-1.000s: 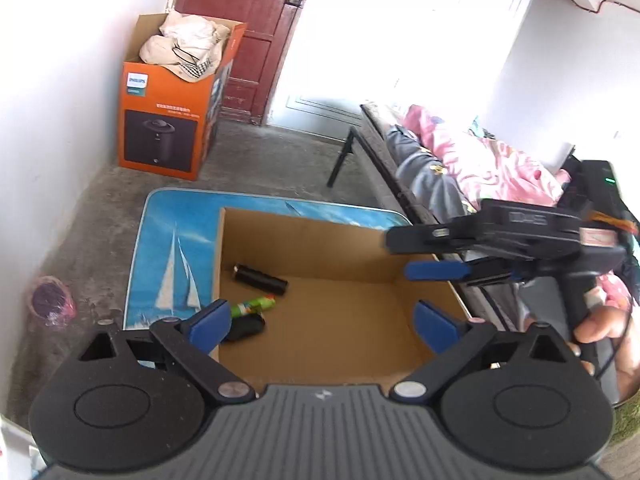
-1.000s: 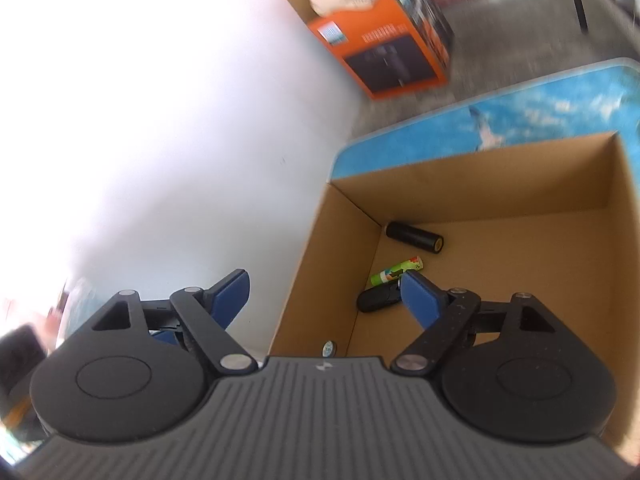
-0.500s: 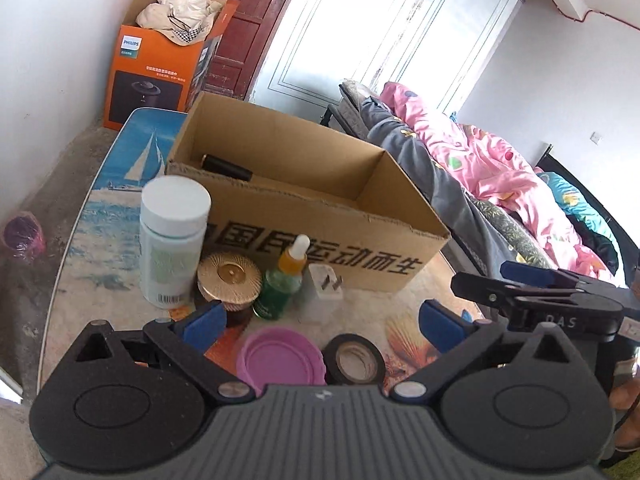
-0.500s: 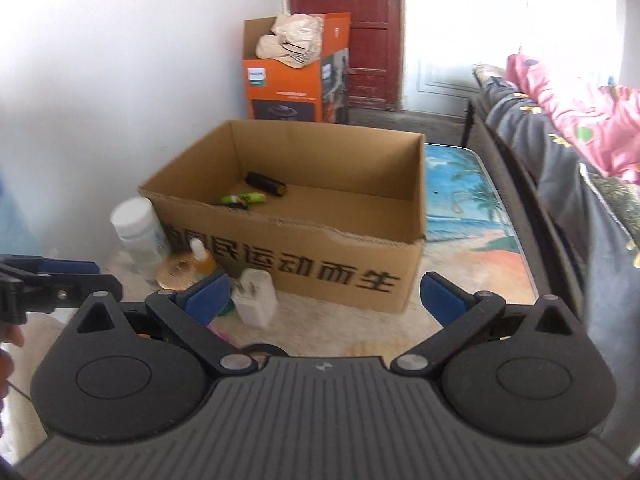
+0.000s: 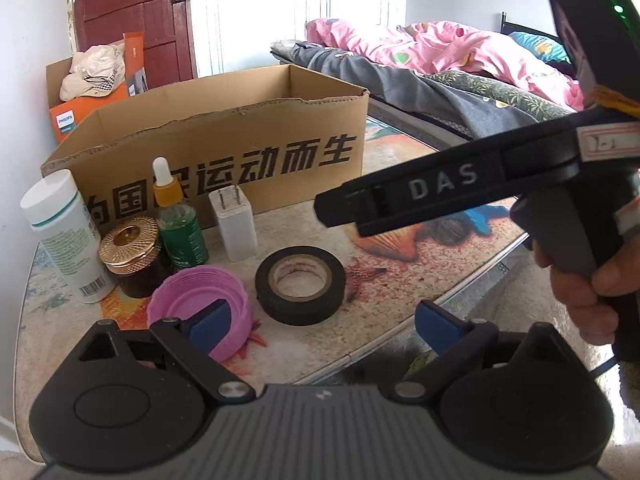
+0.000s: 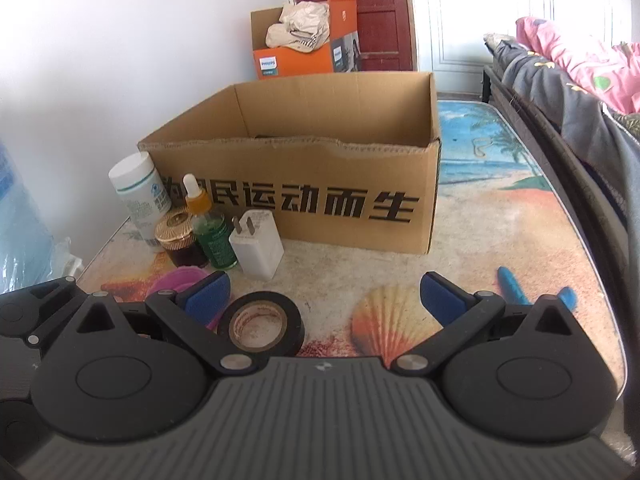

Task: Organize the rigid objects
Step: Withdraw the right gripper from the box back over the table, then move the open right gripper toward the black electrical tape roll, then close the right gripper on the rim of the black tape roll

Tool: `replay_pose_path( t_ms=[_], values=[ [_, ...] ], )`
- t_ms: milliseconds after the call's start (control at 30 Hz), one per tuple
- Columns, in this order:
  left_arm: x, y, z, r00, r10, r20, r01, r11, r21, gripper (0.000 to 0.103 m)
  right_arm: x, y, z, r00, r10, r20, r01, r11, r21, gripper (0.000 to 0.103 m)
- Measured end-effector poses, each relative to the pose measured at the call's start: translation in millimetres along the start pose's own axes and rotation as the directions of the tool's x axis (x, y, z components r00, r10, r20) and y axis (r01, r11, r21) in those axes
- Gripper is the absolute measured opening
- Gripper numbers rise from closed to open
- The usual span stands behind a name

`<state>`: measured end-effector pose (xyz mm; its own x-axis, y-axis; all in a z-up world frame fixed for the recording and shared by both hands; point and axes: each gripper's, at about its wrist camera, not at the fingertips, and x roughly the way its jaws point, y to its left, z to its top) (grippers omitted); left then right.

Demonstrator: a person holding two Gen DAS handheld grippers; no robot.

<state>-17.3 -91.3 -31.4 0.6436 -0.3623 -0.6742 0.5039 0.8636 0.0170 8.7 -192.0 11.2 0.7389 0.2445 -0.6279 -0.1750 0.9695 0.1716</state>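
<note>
The left gripper [image 5: 322,320] is seen closing, nothing clasped; the right gripper [image 6: 324,298] is spread, empty. A tape roll [image 5: 300,279] lies centre frame on the tabletop [image 5: 400,280], before the cardboard box [image 5: 224,152].

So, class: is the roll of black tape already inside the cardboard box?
No, the black tape lies on the table in front of the cardboard box.

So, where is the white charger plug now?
The white charger plug stands on the table, low and left of centre in both wrist views, in front of the cardboard box, beside the green dropper bottle, behind the black tape roll.
</note>
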Motion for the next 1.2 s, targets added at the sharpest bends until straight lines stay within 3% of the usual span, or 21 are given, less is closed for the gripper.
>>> replay_pose_path(
  t_ms=[100, 267, 333, 467, 600, 667, 1200],
  values=[
    [8, -3, 0, 1.000, -0.011, -0.020, 0.011, 1.000, -0.006, 0.090, 12, -1, -2, 0.998, 0.044, -0.036, -0.043, 0.999, 0.006, 0.095],
    [22, -2, 0, 0.998, -0.022, -0.066, 0.021, 0.999, -0.025, 0.074, 33, -1, -4, 0.990, 0.105, -0.098, -0.104, 0.994, 0.016, 0.067],
    [28, 0, 1, 0.996, -0.011, -0.084, 0.008, 0.999, -0.035, 0.073, 41, -2, -4, 0.985, 0.123, -0.123, -0.120, 0.992, 0.027, 0.052],
    [36, 10, 1, 0.994, -0.007, -0.105, 0.000, 0.998, -0.066, 0.068, 54, -4, -7, 0.974, 0.157, -0.162, -0.151, 0.987, 0.050, 0.042],
    [42, 14, 5, 0.996, -0.004, -0.090, -0.002, 0.998, -0.065, 0.066, 57, -8, -7, 0.969, 0.168, -0.178, -0.157, 0.985, 0.074, 0.025],
    [44, 14, 7, 0.997, -0.009, -0.082, 0.004, 0.998, -0.062, 0.066, 57, -11, -8, 0.963, 0.196, -0.187, -0.178, 0.978, 0.110, 0.022],
    [38, -6, 3, 0.994, -0.045, -0.098, 0.042, 0.999, -0.033, 0.062, 16, -19, -30, 0.964, 0.176, -0.197, -0.139, 0.973, 0.185, 0.024]
  ],
)
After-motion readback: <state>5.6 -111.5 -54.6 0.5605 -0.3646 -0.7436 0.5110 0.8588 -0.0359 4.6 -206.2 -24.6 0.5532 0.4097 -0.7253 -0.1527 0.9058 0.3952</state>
